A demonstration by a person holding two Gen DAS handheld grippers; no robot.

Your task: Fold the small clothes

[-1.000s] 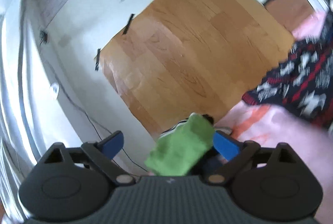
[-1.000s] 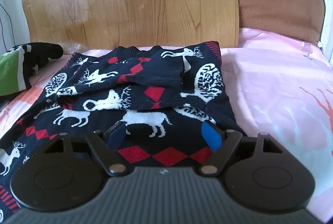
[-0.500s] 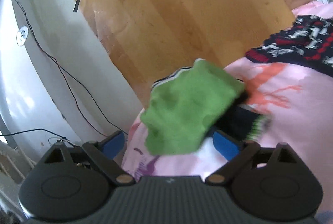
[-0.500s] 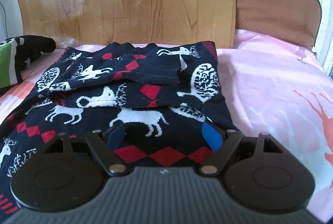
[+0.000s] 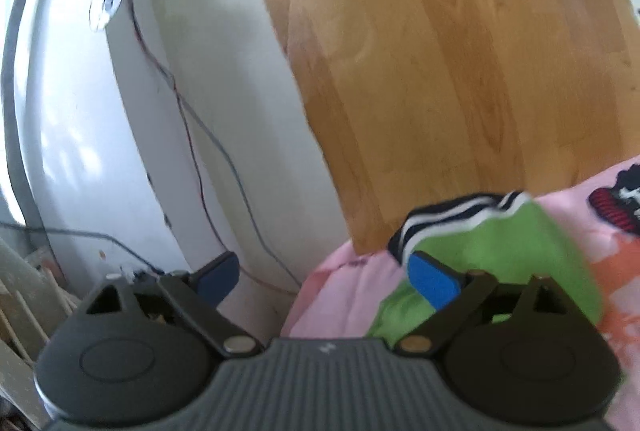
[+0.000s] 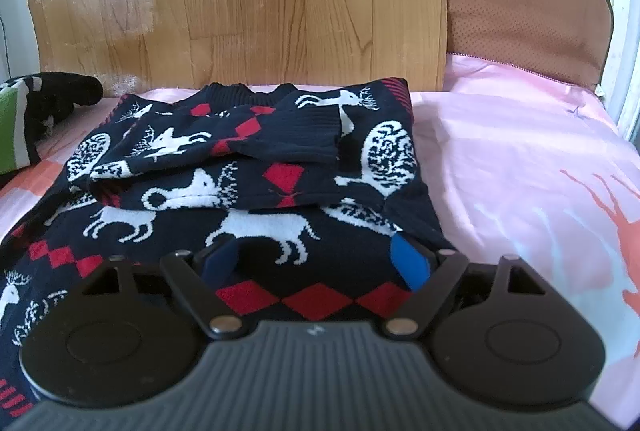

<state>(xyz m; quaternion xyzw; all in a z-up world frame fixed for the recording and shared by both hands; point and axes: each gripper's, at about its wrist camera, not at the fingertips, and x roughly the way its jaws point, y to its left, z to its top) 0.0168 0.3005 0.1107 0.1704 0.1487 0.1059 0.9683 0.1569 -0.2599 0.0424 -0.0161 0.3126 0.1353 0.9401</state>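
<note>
A green garment with a black-and-white striped edge lies on the pink sheet near the bed's left corner. My left gripper is open and hangs at the bed's edge, left of that garment. Nothing is between its jaws, and its right fingertip overlaps the green cloth in the picture. A navy sweater with white reindeer and red diamonds lies partly folded, sleeves laid across its body. My right gripper stands open low over its lower part. The green garment shows at the far left.
A wooden headboard panel stands behind the bed, with a brown cushion to its right. The pink sheet spreads right of the sweater. Left of the bed is a white wall with loose cables and clutter on the floor.
My left gripper swung left and up, away from the green garment, which was in front of its jaws and now lies on the bed to its right. The right gripper kept still.
</note>
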